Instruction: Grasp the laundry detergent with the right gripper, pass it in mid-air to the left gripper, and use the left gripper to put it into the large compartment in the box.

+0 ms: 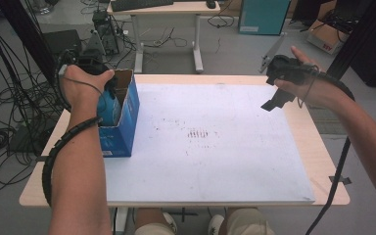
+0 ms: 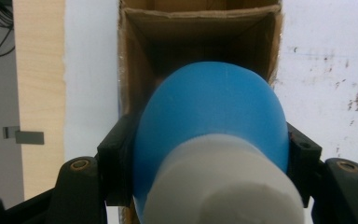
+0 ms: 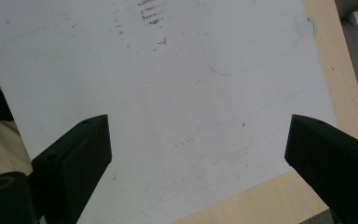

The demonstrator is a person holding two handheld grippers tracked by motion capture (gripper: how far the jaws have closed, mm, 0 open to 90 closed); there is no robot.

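My left gripper is shut on a blue rounded object with a white base, a bulb-like thing. It holds this over the open top of a blue cardboard box at the table's left side, with the blue end partly inside the opening. In the left gripper view the box's brown inside lies straight ahead. My right gripper hangs above the table's far right, open, with nothing between its fingers; the white sheet lies beneath it.
A white sheet with faint dark marks covers most of the wooden table. Cables and equipment crowd the floor at the left. Another desk stands beyond the far edge.
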